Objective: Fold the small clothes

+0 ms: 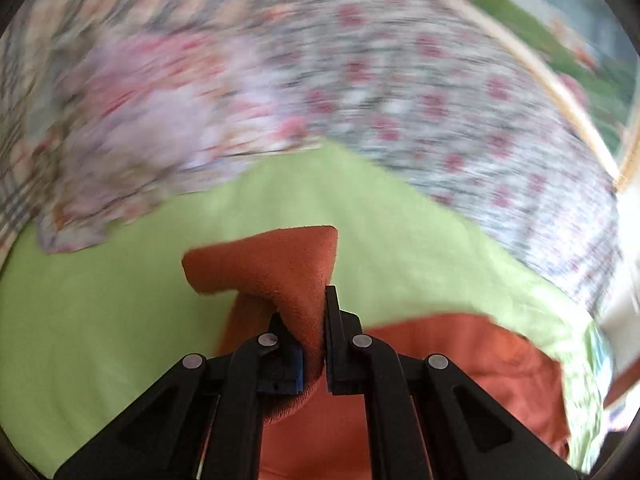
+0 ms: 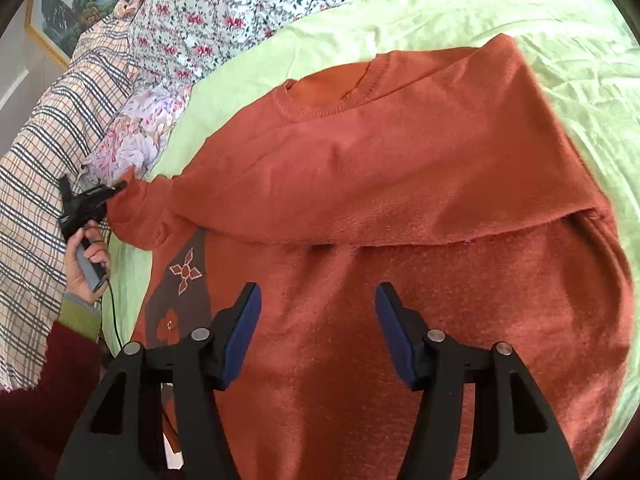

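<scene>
No readable txt, labels or nos. anywhere; orange sweater (image 2: 400,184) has only flower motifs.

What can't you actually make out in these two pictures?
- Left wrist view: the bedding behind the sweater is motion-blurred, so its pattern is unclear.
- Left wrist view: the left hand-held gripper hides the pinched part of the cloth.
- Right wrist view: the sweater's hem is cut off by the lower edge and by the right hand-held gripper.
- Right wrist view: the far cuff is too small; the left hand-held gripper covers it.
</scene>
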### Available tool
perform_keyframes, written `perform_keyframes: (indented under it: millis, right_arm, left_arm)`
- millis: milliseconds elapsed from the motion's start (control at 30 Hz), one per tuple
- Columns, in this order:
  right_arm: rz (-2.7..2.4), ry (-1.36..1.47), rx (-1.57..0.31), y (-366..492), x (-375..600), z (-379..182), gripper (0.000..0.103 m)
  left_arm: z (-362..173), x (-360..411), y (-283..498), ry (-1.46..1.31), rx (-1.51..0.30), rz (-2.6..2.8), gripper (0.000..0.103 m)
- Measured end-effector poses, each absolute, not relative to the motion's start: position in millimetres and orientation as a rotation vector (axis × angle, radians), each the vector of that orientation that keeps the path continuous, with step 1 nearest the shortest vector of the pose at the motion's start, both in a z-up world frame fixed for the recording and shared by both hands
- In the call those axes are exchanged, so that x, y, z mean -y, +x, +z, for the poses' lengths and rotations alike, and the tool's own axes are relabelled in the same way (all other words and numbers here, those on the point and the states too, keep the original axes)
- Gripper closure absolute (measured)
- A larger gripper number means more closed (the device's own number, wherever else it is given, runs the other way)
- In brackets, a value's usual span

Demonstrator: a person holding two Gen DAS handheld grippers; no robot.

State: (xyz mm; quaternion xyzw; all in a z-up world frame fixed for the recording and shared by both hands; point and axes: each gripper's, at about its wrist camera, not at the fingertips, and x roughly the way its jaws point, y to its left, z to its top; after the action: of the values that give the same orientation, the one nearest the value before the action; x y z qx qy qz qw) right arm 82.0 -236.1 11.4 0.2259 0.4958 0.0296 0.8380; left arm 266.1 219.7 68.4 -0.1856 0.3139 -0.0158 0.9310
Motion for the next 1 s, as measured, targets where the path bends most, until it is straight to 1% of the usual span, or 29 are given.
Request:
perform_keyframes:
  millis: [100, 233, 333, 500, 533, 600, 633, 700, 767, 900, 1000]
  right_arm:
    - [0.053, 0.500, -1.024, 75, 245, 16, 0.043]
    - [0.039, 0.522, -0.998, 63, 254, 20, 0.043]
    - [0.022, 0.536, -0.989, 53, 262, 20, 0.043]
    - [-0.020, 0.569, -0.976, 38, 281, 17, 0.043]
    - [-0.032, 0.578, -0.973, 34, 285, 16, 0.043]
    - [-0.050, 0.587, -0.966, 28, 292, 17, 0.043]
    - [-0.062, 0.588, -0.962, 26, 295, 19, 0.043]
    - [-0.080, 0.596, -0.954, 22, 301, 21, 0.043]
    - [-0.096, 0.600, -0.943, 21, 306, 25, 0.043]
    - [-0.094, 0.579, -0.930, 28, 302, 32, 0.043]
    - [-0.049, 0.542, -0.936, 46, 286, 33, 0.043]
  left_arm:
    - [83, -154, 257, -0.311, -0.635, -0.137, 0.098]
    - [82, -61, 265, -0.209, -0.668, -0.260, 0.098]
    - [70, -5, 261, -0.174, -0.710, -0.343, 0.098]
    - [30, 75, 266, -0.083, -0.809, -0.437, 0.097]
    - [20, 89, 267, -0.054, -0.830, -0.450, 0.094]
    - [3, 108, 268, -0.012, -0.873, -0.456, 0.075]
    - [-5, 115, 268, 0.005, -0.895, -0.458, 0.070]
    - [-13, 121, 262, 0.021, -0.908, -0.463, 0.056]
    - [-11, 117, 249, 0.028, -0.901, -0.472, 0.048]
    - [3, 84, 214, 0.023, -0.862, -0.457, 0.039]
    - [11, 46, 189, 0.007, -0.840, -0.406, 0.038]
